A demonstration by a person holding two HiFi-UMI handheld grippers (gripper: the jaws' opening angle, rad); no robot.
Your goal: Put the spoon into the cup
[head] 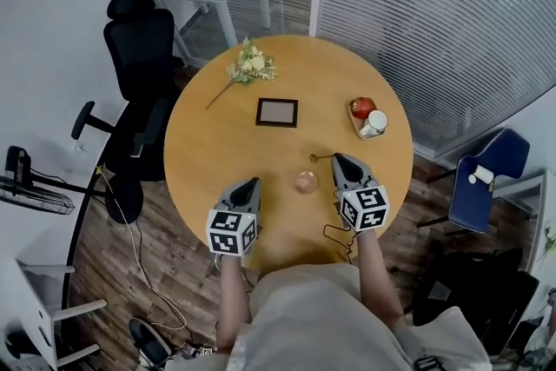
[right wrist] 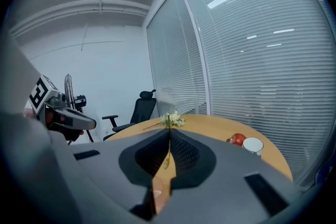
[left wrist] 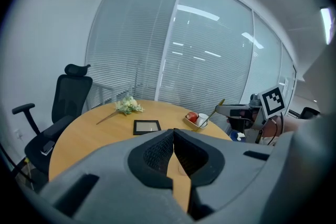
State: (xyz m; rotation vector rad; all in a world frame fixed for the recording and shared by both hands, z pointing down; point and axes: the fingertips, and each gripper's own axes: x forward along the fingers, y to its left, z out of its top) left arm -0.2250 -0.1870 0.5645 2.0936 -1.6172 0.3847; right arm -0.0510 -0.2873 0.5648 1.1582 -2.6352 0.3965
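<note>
In the head view a small clear glass cup [head: 305, 181] stands on the round wooden table [head: 208, 143], between my two grippers. My right gripper [head: 337, 158] is shut on a thin golden spoon [head: 320, 157], which sticks out to the left just beyond the cup. The right gripper view shows the spoon [right wrist: 168, 139] pinched upright between the shut jaws of my right gripper [right wrist: 169, 131]. In the left gripper view the spoon [left wrist: 217, 108] slants up from the right gripper [left wrist: 233, 110]. My left gripper [head: 254, 182] [left wrist: 173, 131] is shut and holds nothing, left of the cup.
A tray [head: 354, 119] at the right holds a red apple [head: 362, 107] and a white cup [head: 375, 123]. A dark picture frame [head: 277, 112] lies mid-table, with a flower sprig [head: 248, 65] beyond it. A black office chair [head: 139, 56] stands at the left and a blue chair [head: 486, 174] at the right.
</note>
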